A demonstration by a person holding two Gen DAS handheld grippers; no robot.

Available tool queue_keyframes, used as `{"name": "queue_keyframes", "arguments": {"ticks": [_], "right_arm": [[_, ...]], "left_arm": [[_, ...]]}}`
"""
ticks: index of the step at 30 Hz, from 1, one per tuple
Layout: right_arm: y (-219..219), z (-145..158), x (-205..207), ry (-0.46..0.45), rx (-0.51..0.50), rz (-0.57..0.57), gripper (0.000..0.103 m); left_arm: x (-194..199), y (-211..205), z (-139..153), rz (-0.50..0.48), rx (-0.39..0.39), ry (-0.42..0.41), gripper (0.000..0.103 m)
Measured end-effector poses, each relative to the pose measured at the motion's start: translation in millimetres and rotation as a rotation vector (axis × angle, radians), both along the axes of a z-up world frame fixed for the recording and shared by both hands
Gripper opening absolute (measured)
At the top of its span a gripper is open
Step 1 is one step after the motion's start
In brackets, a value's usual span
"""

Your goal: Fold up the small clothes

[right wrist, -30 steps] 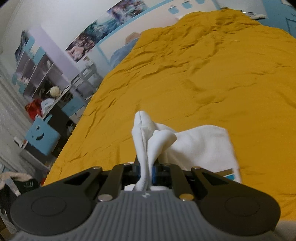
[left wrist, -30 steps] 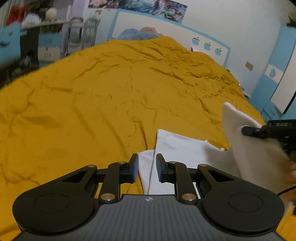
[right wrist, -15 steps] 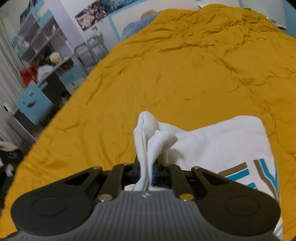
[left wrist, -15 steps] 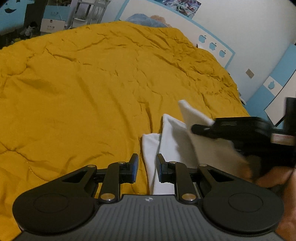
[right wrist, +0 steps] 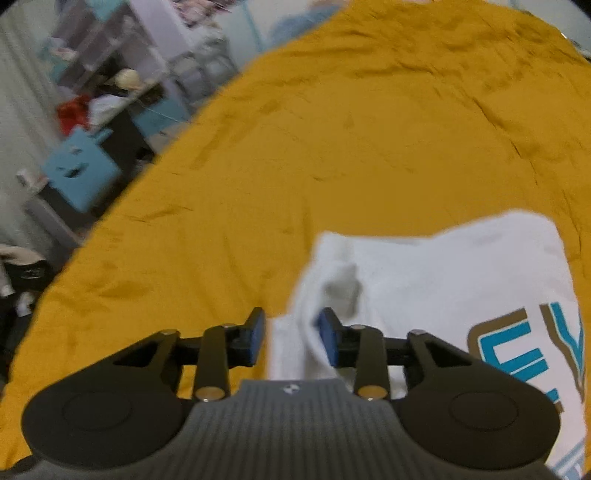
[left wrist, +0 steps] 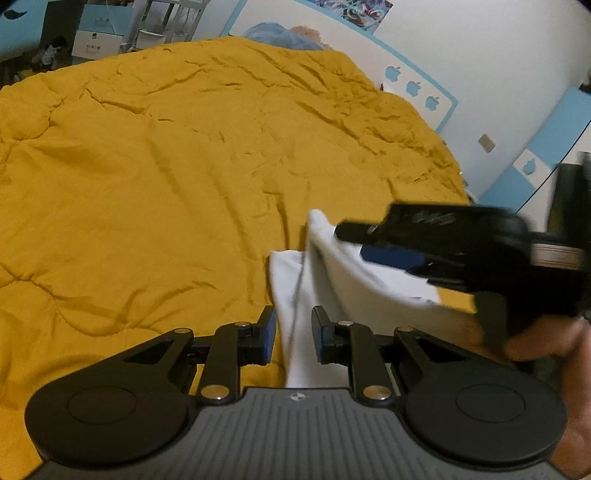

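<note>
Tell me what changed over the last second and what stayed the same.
The right gripper carried the pinched fold of the white garment across over the rest of it; its jaws are now opening and the fold has dropped free between them. The left gripper kept the same narrow gap, cloth between its fingers. The garment stays on the yellow bedspread.

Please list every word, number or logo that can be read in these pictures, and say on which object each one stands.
"EV": partial blue and brown letters printed on the white garment, cut off at the frame edge, so this reading is uncertain.
Apple-shaped logos, no words: on the blue headboard.
Wall poster: too blurred to read.
</note>
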State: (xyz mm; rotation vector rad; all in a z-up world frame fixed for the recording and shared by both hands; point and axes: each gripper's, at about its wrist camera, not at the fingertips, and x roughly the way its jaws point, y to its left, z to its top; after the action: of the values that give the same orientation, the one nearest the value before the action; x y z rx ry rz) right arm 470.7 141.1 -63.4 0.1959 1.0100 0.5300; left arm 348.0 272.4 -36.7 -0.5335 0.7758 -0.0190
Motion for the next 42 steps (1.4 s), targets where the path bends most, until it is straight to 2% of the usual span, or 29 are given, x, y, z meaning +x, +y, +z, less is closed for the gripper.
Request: {"name": "queue_keyframes", "arguments": {"ticks": [4, 8, 9, 13, 17, 22, 23, 24, 25, 26, 27, 30, 34, 36, 38, 39, 40, 42], "right_arm": [[-15.2, 47.1, -28.6, -0.06, 0.097, 0.045, 0.036], [-50.0, 75.6, -56.0, -0.096, 0.158, 0.039, 0.037], [-60.9, 78.4, -64.2, -0.109, 0.156, 0.033, 0.037], [-96.8, 72.9, -89.7, -0.154, 0.062, 0.006, 0.038], [-129.5, 49.6, -115.4, -0.163, -0.065, -0.009, 0.038], [-163.0, 13.3, -138.2, -0.13, -0.192, -0.021, 0.038], [-167.8, 7.7, -140.6, -0.123, -0.211, -0.023, 0.039], [-171.7, 2.1, -143.2, -0.119, -0.235, -0.024, 0.04], [-175.3, -3.0, -146.8, -0.113, -0.262, -0.02, 0.045], [-178.1, -7.8, -151.9, -0.109, -0.287, -0.008, 0.05], [-178.7, -11.7, -155.4, -0.111, -0.31, 0.006, 0.052], [-180.3, -21.0, -164.4, -0.132, -0.38, 0.05, 0.058], [-177.5, -30.3, -170.5, -0.145, -0.451, 0.108, 0.059], [-175.8, -35.4, -172.0, -0.144, -0.493, 0.125, 0.049], [-180.8, -37.6, -172.0, -0.122, -0.461, 0.123, 0.021], [-183.3, -38.5, -171.2, -0.105, -0.426, 0.117, 0.013], [-185.0, -38.2, -172.2, -0.094, -0.401, 0.112, 0.007], [-185.2, -38.3, -175.4, -0.102, -0.403, 0.117, 0.003]], "left_arm": [[-20.1, 5.2, 14.3, -0.012, -0.077, -0.035, 0.024], [-39.1, 12.8, 21.9, -0.02, -0.17, -0.056, 0.048], [-42.2, 14.1, 21.9, -0.022, -0.189, -0.055, 0.05], [-51.3, 14.2, 10.3, -0.041, -0.251, -0.022, 0.053], [-56.5, 7.0, -6.6, -0.028, -0.277, 0.026, 0.07], [-54.8, -3.1, -34.2, -0.014, -0.256, 0.113, 0.071], [-54.1, -4.8, -38.7, -0.01, -0.251, 0.123, 0.067], [-53.5, -7.3, -41.3, -0.012, -0.243, 0.128, 0.055], [-52.5, -9.7, -43.3, -0.009, -0.226, 0.125, 0.047], [-53.6, -12.2, -43.9, -0.004, -0.206, 0.123, 0.032], [-53.2, -14.3, -44.4, -0.006, -0.185, 0.125, 0.023], [-55.8, -19.8, -40.1, -0.01, -0.139, 0.109, 0.013], [-63.5, -25.3, -21.4, -0.03, -0.077, 0.063, 0.011], [-61.3, -29.2, -18.6, -0.043, -0.031, 0.074, 0.011], [-56.8, -31.2, -25.2, -0.041, -0.001, 0.112, 0.011], [-55.6, -32.0, -31.0, -0.038, 0.007, 0.133, 0.011], [-54.6, -32.6, -38.6, -0.034, 0.018, 0.153, 0.011], [-53.4, -33.1, -51.9, -0.026, 0.024, 0.191, 0.011]]}}
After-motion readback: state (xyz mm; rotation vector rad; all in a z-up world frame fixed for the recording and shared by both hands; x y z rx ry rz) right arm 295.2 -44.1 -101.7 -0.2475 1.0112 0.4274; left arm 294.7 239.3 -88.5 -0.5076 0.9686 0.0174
